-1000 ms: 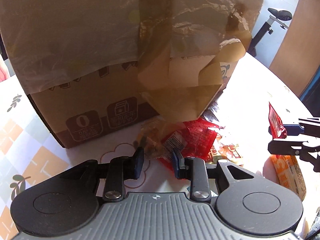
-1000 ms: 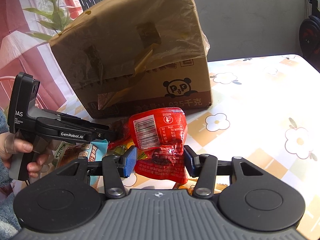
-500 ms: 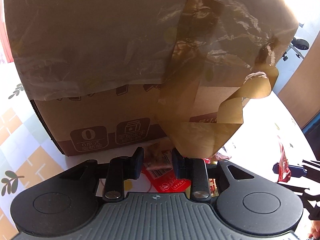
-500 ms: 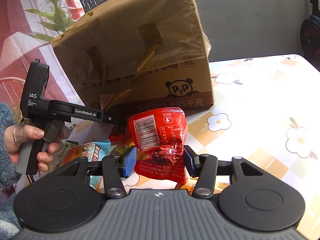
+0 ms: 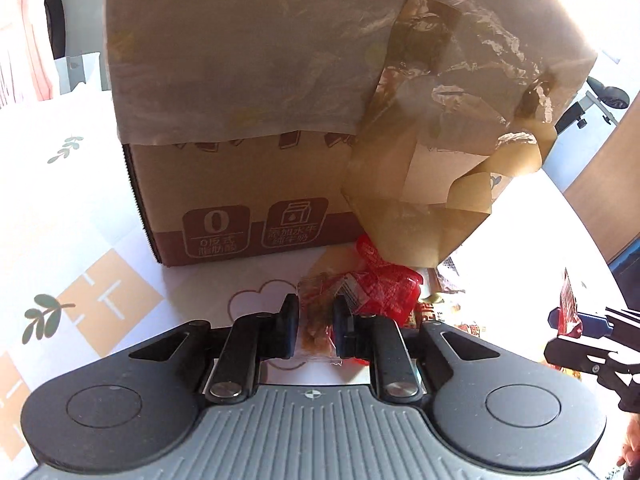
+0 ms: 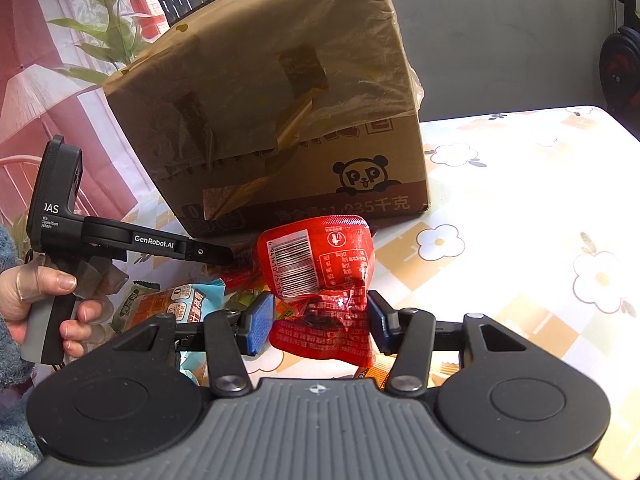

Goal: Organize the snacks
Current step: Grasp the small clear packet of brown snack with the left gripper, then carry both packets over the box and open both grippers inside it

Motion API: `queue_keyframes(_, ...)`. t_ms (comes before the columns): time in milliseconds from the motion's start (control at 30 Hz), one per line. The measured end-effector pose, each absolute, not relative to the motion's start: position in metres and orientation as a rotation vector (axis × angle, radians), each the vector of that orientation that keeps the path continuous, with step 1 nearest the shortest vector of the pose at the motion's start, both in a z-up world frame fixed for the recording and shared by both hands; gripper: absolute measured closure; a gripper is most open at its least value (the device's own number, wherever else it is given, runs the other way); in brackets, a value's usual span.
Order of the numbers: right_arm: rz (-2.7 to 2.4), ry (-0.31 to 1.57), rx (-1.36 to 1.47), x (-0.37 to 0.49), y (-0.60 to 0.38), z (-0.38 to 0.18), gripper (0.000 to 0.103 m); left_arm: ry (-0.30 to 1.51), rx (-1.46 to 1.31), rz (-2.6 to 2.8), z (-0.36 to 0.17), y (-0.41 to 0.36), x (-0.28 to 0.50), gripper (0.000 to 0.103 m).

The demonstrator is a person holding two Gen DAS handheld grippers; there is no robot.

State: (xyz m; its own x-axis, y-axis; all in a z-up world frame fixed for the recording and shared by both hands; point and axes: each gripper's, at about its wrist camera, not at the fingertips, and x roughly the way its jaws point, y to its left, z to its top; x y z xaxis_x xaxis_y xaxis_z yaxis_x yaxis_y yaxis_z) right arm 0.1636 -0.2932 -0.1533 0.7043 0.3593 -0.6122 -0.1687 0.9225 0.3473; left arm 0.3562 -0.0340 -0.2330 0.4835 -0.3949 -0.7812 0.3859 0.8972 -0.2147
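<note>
- The cardboard box [image 5: 248, 128] fills the upper half of your left wrist view and is the largest thing here, one box only. It stands on the patterned table [image 5: 80, 216] with loose brown tape and plastic film hanging down its front. In the right wrist view it sits in the upper middle, a panda print at its lower right corner.
- The snack pile [image 6: 180, 308] lies at the foot of the box, lower left of centre in the right wrist view. You can count at least three packets in it, though they overlap and some are hidden.
- Your right gripper [image 6: 316, 320] has a red packet [image 6: 320, 264] clamped between its pads, jaws partly apart around it. The packet stands upright, long axis up the frame, barcode toward you.
- Your left gripper [image 5: 314, 326] has closed on a small clear packet [image 5: 316, 320] of brownish pieces, jaws almost together, low in the middle of its view.
- The relation that matters: the box lies straight ahead of and above both grippers, its open top out of view, so each packet would probably have to rise over the near wall. Your left gripper looks nearer that wall.
- Counted: two grippers, two packets held, one box.
</note>
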Motion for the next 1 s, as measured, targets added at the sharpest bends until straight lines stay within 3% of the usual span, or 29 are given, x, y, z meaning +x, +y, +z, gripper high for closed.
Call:
queue_keyframes(500,0.341,0.655,0.225,0.158,-0.276,-0.123,0.051,0.741,-0.103,-0.482,-0.186,-0.003,0.282,0.085)
queue_keyframes(1000,0.416,0.445,0.185,0.219,-0.255,-0.014,0.051,0.374,-0.091,-0.514,-0.051,0.005,0.293,0.085)
